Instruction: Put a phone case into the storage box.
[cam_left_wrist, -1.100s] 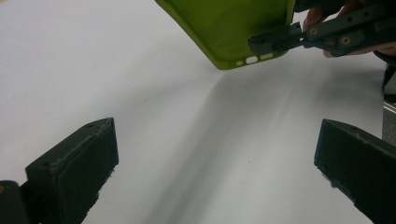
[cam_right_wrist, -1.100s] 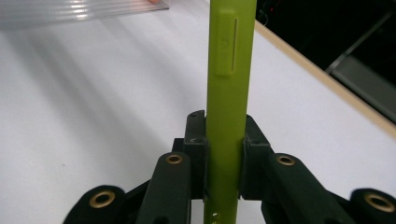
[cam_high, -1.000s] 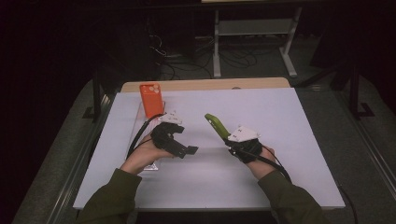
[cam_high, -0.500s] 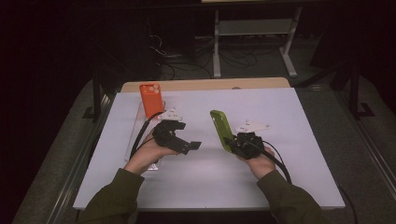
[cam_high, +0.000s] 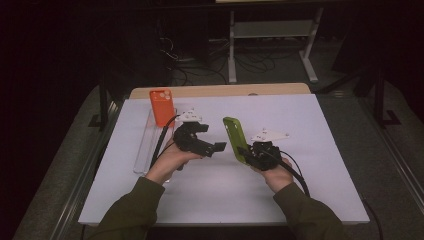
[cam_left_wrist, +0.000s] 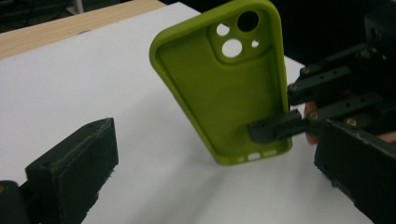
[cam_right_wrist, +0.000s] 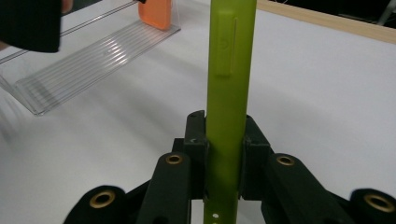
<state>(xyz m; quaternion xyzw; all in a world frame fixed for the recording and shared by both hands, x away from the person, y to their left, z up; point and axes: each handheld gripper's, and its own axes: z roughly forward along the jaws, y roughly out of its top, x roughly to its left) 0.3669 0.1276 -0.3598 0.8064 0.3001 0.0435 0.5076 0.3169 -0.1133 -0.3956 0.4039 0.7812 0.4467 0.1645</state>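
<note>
My right gripper (cam_high: 246, 152) clamps the green phone case (cam_high: 234, 138) upright at centre frame. My left gripper (cam_high: 212, 142) stands open, empty. The orange case (cam_high: 161, 106) leans in the clear rack (cam_high: 144, 150), upper left.

The phone case (cam_high: 235, 140) is standing upright between the right gripper (cam_high: 246, 151) pads, just right of the left gripper (cam_high: 218, 146). Behind the left gripper, another case (cam_high: 162, 106) is leaning in a clear rack (cam_high: 145, 150) on the table (cam_high: 310, 190).
</note>
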